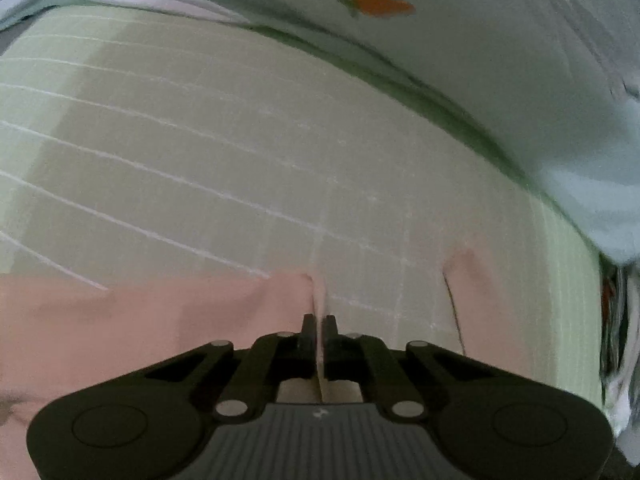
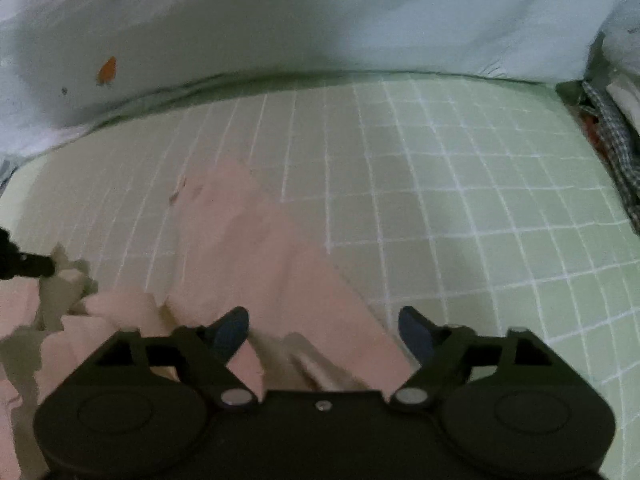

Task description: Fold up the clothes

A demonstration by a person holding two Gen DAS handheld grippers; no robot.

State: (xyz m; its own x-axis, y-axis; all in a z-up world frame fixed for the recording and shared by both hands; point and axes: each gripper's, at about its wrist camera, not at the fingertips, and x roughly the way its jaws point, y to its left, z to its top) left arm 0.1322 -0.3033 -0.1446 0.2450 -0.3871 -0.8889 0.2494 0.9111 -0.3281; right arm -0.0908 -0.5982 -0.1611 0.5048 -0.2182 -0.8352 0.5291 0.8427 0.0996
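Note:
A pink garment lies spread on a green checked bed sheet. My left gripper is shut on a thin raised edge of this pink garment, which stands up between the two fingers. In the right wrist view the pink garment runs from the lower left towards the middle, crumpled at the left. My right gripper hangs just above it, jaws wide open, with a fold of the cloth below the gap and nothing pinched. The left gripper's tip shows at the far left edge, holding a bunched bit of cloth.
A pale blue quilt with an orange carrot print is heaped along the far side of the sheet. A pile of other clothes, one of them checked, lies at the right edge.

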